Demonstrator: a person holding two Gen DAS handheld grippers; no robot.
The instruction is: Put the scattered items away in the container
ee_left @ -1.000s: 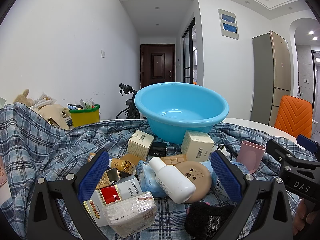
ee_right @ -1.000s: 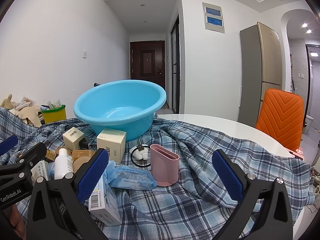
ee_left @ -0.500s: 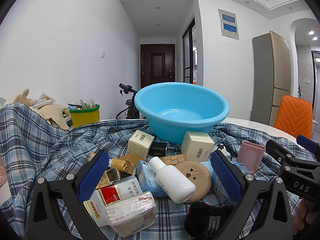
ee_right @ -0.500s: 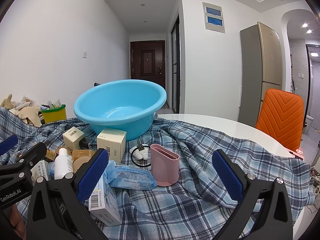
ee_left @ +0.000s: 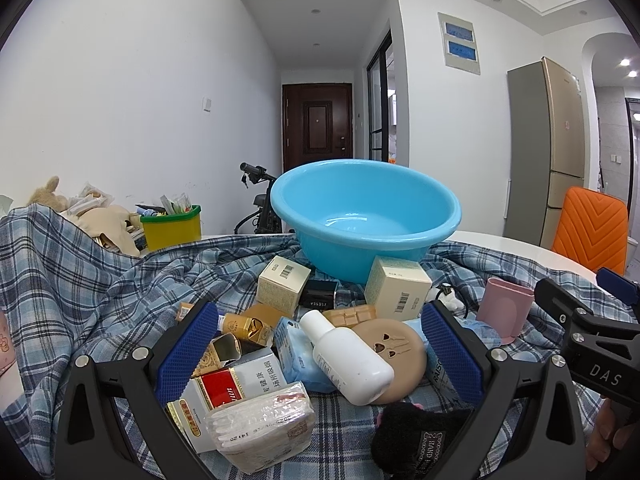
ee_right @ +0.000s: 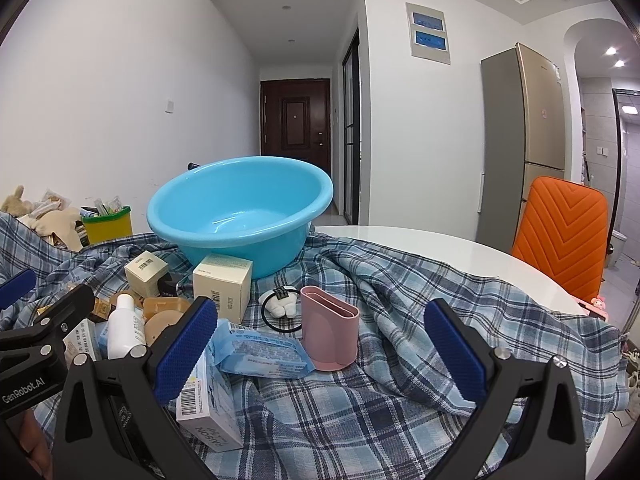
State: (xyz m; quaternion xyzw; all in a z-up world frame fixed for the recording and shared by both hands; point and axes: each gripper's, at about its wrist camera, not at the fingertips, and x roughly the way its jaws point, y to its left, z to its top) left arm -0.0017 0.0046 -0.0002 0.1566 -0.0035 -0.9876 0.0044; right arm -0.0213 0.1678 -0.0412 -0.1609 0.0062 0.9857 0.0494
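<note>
A light blue basin (ee_left: 364, 220) (ee_right: 240, 212) stands empty at the back of the plaid cloth. In front of it lies a heap of small items: a white bottle (ee_left: 346, 356) (ee_right: 122, 330), a tan round compact (ee_left: 396, 352), cream boxes (ee_left: 396, 288) (ee_right: 222, 286), a red-and-white pack (ee_left: 224, 388) and a tissue pack (ee_left: 260, 428). My left gripper (ee_left: 318, 356) is open, its pads either side of the bottle and compact. My right gripper (ee_right: 320, 356) is open, low over the cloth, behind a pink holder (ee_right: 330, 330) and a blue wipes pack (ee_right: 260, 352).
A plaid cloth (ee_right: 420, 300) covers a white round table (ee_right: 440, 244). A yellow-green bin (ee_left: 172, 228) stands at the back left. An orange chair (ee_right: 560, 236) and a fridge (ee_right: 520, 140) are at the right. A black hair tie with a white charm (ee_right: 280, 306) lies near the pink holder.
</note>
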